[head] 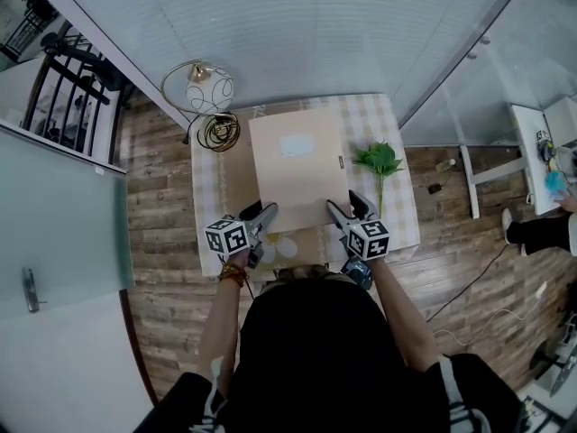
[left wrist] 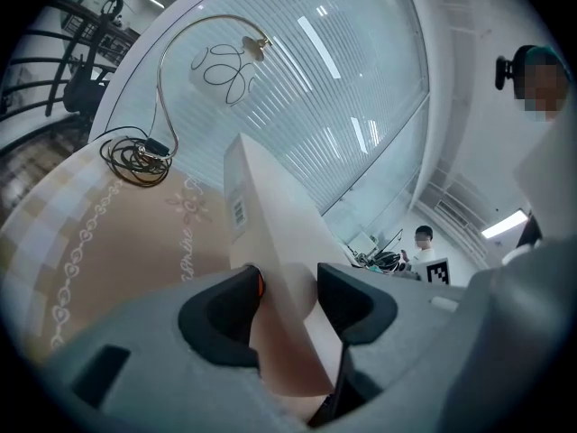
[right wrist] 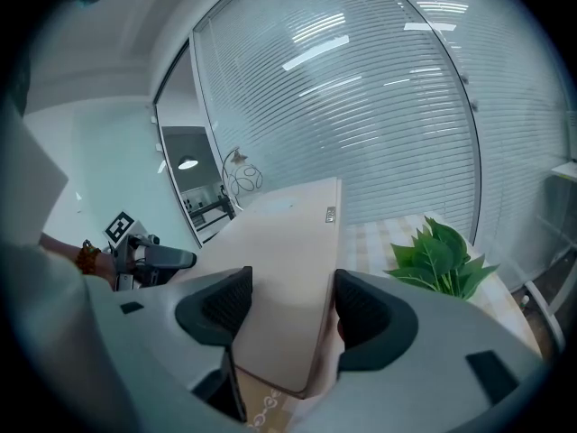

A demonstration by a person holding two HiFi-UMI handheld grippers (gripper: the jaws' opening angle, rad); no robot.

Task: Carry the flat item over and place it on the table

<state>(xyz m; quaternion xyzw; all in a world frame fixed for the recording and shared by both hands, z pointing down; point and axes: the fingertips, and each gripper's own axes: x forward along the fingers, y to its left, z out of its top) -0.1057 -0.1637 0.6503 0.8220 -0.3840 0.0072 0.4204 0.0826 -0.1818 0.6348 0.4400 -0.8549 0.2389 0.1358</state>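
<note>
A flat beige cardboard box with a white label lies level over the checked tablecloth of the table; I cannot tell whether it rests on the cloth. My left gripper holds its near left corner and my right gripper its near right corner. In the left gripper view the box's edge runs between the left gripper's jaws, which are shut on it. In the right gripper view the box fills the gap of the right gripper, gripped at its side edge.
A curved gold lamp and its coiled cable stand at the table's far left. A green plant sprig lies right of the box. A blind-covered glass wall runs behind the table. Someone's leg shows at the far right.
</note>
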